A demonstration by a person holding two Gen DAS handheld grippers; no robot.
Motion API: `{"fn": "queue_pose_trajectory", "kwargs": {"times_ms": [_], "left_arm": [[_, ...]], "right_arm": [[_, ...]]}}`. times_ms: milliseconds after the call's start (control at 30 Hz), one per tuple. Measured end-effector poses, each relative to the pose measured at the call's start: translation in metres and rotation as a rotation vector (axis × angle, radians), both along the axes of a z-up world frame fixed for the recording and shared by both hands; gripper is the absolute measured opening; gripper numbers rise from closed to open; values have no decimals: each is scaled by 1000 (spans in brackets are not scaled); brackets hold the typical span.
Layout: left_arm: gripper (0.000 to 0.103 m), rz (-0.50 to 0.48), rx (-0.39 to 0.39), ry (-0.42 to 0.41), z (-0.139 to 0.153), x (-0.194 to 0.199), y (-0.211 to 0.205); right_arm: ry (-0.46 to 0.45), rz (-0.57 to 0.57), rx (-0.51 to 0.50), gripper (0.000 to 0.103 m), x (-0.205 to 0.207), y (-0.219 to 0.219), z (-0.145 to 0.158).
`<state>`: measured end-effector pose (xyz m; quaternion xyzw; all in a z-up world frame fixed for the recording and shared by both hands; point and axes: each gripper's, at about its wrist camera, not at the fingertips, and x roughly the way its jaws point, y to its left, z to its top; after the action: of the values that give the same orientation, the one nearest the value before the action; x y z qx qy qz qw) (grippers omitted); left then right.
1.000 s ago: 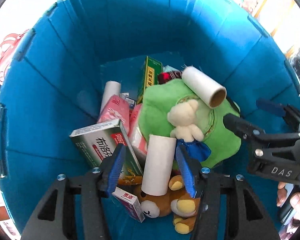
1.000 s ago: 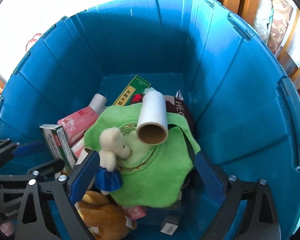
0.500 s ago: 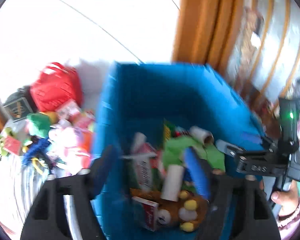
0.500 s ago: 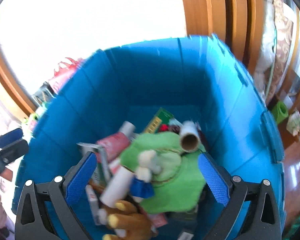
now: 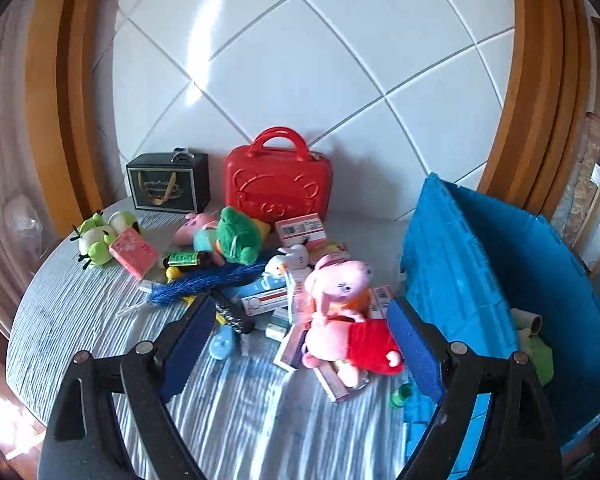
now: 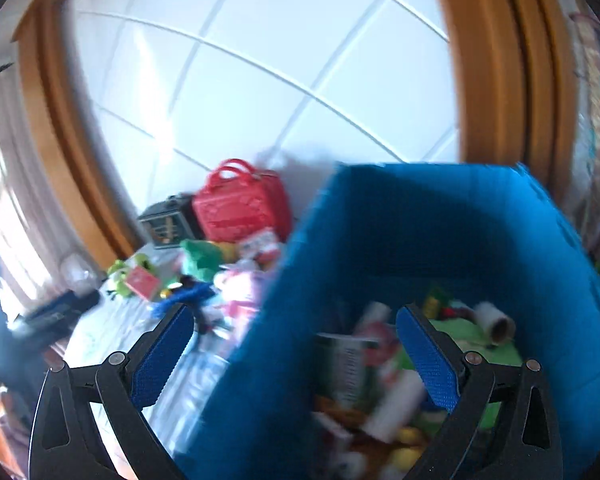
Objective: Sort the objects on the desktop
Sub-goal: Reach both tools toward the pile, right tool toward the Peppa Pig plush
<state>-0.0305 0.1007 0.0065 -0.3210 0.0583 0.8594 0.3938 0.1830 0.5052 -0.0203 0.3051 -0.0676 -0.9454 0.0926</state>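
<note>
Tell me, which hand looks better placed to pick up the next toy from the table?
Probably the left. Its gripper is open and empty, and it faces the pile on the table, with the pink pig toy framed between its fingers. The right gripper, also open, faces the blue bin's side wall.

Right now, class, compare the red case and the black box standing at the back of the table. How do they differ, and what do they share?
The red case is glossy and larger, with rounded corners; the black box is dark, smaller and square-edged. The red case has a tall arched handle on top; the black box shows only a small loop there. The red case's front is embossed; the black box's front bears a gold motif. Both stand upright by the tiled wall.
</note>
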Motion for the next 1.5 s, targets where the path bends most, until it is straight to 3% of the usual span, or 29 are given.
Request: {"fn": "queue_pose_trajectory", "kwargs": {"times_ms": [133,267,467,600,867,933,967,1000,1100,1267,1433,1467,1500], "left_arm": [[88,-30,-69,-9,-39,-60,-26],[88,-89,-133,-24,-74,-115,-37],[88,-195,-216,-35,-122,-150,-14],[88,-249,-259,-22,-164,-152,8],[88,-351,-283,-26,-250,-138,46],[84,-398,-296,-54,-271,-132,62],[77,-429,-296,-71,-279,-128,70],[70,-457,-301,-81,-286,-124,78],[68,-528,-317,-101,-301,-114,99],[68,-579,-336,-146,-314,-107,133],[66,-616,-344,-154,-321,-101,159],[61,-632,-346,-146,-321,-99,161],[50,-651,-341,-145,-320,-98,161]], "right_arm": [[50,-3,2,103,-2,-75,2],[39,-37,-16,103,-19,-145,-11],[-24,-133,-16,103,-39,-205,-71],[-104,-198,-55,103,-51,-209,-139],[-175,-497,-38,103,-44,-191,-293],[-209,-596,-54,103,-36,-180,-324],[-212,-654,-60,103,-32,-173,-336],[-206,-705,-55,98,-28,-169,-344],[-186,-833,-86,73,-19,-155,-356],[-185,-948,-58,73,-23,-140,-361],[-186,-916,-20,73,-37,-136,-365],[-190,-891,-21,73,-40,-136,-366],[-193,-873,-30,73,-43,-136,-367]]}}
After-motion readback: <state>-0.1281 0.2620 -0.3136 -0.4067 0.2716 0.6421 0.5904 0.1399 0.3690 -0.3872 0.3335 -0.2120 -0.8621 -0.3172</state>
